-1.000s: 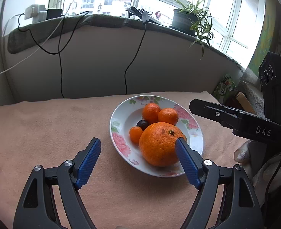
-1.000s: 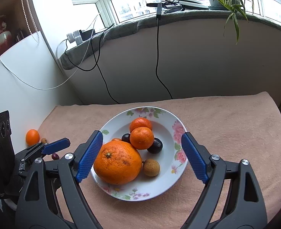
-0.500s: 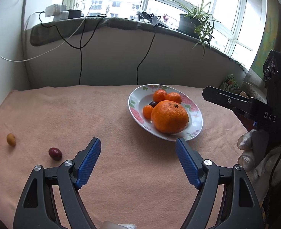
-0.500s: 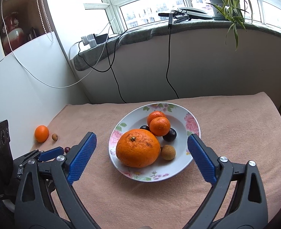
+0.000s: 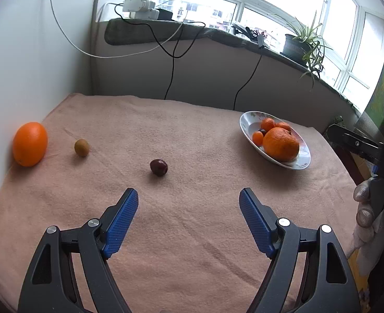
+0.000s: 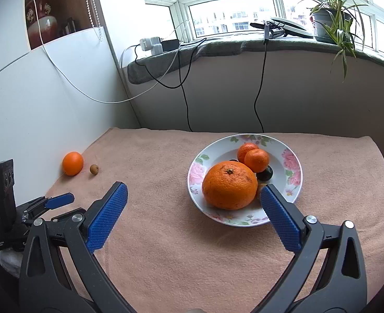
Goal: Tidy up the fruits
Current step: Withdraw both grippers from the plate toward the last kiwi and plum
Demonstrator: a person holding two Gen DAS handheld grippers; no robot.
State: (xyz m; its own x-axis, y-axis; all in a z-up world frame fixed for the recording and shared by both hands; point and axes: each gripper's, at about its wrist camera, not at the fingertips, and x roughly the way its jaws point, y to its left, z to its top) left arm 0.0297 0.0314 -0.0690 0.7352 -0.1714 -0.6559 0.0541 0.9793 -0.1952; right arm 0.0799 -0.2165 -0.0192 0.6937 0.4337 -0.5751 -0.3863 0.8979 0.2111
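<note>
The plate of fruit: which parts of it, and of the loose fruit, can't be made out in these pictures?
- Plate, right wrist view: the small brown fruit sits behind the right gripper finger; only a sliver shows.
- Dark fruit, left wrist view: mostly hidden by oranges, too small to identify.
- Dark red fruit: missing from the right wrist view, behind the gripper.

Pink cloth-covered table, running up to the wall under the window. A flowered plate sits on it toward the right. Over on the left, three loose fruits lie on the cloth: an orange against the wall, a small brown fruit beside it, a dark red fruit nearer the middle.
</note>
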